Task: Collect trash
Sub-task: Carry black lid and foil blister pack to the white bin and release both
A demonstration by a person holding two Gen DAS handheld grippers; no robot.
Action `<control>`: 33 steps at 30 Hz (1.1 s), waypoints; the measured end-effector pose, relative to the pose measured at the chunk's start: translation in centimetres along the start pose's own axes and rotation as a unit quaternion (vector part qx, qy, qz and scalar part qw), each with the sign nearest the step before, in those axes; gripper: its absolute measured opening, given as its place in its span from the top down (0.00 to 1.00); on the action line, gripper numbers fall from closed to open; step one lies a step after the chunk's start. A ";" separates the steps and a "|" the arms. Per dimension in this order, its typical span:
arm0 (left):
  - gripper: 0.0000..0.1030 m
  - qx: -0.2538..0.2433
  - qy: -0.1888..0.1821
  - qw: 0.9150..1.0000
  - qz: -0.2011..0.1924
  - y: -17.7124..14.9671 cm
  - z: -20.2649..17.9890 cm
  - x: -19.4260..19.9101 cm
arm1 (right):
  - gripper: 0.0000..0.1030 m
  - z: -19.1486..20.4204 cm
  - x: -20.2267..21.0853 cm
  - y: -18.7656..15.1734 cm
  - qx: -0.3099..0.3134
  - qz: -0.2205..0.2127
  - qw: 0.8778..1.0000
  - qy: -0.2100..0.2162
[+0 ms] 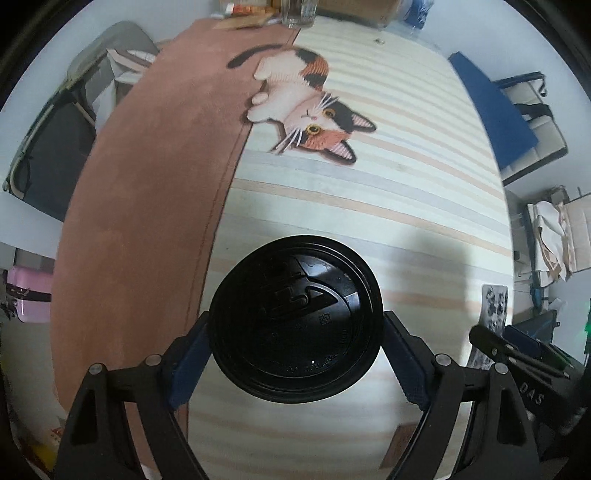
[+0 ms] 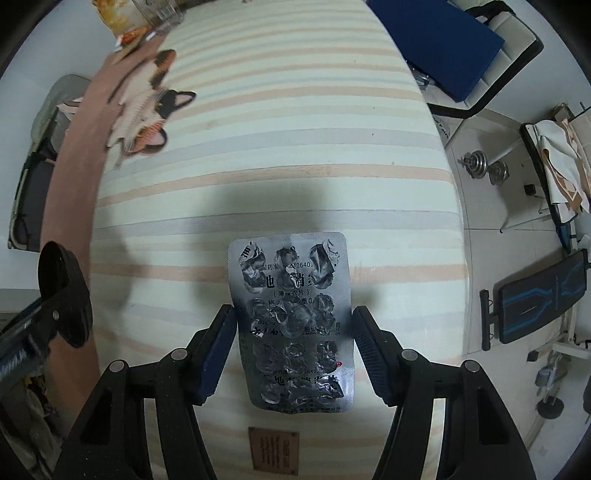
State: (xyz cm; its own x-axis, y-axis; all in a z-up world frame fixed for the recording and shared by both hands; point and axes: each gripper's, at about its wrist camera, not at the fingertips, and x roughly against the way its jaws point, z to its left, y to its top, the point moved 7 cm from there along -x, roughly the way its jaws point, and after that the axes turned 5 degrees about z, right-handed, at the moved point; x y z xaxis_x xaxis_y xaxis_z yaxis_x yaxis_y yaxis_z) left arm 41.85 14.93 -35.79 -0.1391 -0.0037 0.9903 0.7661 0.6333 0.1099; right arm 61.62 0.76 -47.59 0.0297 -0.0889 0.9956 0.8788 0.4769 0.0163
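A round black plastic cup lid [image 1: 295, 317] sits between the blue-padded fingers of my left gripper [image 1: 295, 354], which is shut on its rim and holds it above the striped tablecloth [image 1: 369, 206]. The lid also shows edge-on in the right wrist view [image 2: 64, 291]. A silver used pill blister pack [image 2: 293, 321] sits between the fingers of my right gripper [image 2: 293, 347], which is shut on its two long edges. The blister pack also shows at the right of the left wrist view [image 1: 493, 314].
A cat-shaped mat [image 1: 306, 99] lies on the striped cloth beside a brown cloth [image 1: 147, 206]. A glass jar [image 1: 299, 13] and snack packets [image 2: 118, 18] stand at the far table end. A blue-cushioned chair [image 2: 454, 48], dumbbells [image 2: 484, 166] and a bench [image 2: 535, 299] stand on the floor at right.
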 end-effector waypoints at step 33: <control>0.16 -0.048 -0.095 0.987 0.117 -34.8 16.5 -8.8 | 0.36 11.1 -9.8 -44.9 -0.171 0.022 0.979 0.107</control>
State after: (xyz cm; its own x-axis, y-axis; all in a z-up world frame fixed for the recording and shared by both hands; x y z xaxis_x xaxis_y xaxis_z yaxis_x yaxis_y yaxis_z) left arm 6.04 5.69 -49.78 -0.0599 0.2845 0.9568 0.8460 0.5232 -0.1026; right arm 16.56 -10.09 -57.07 0.1391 -0.2738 0.9517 0.9814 0.1663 -0.0957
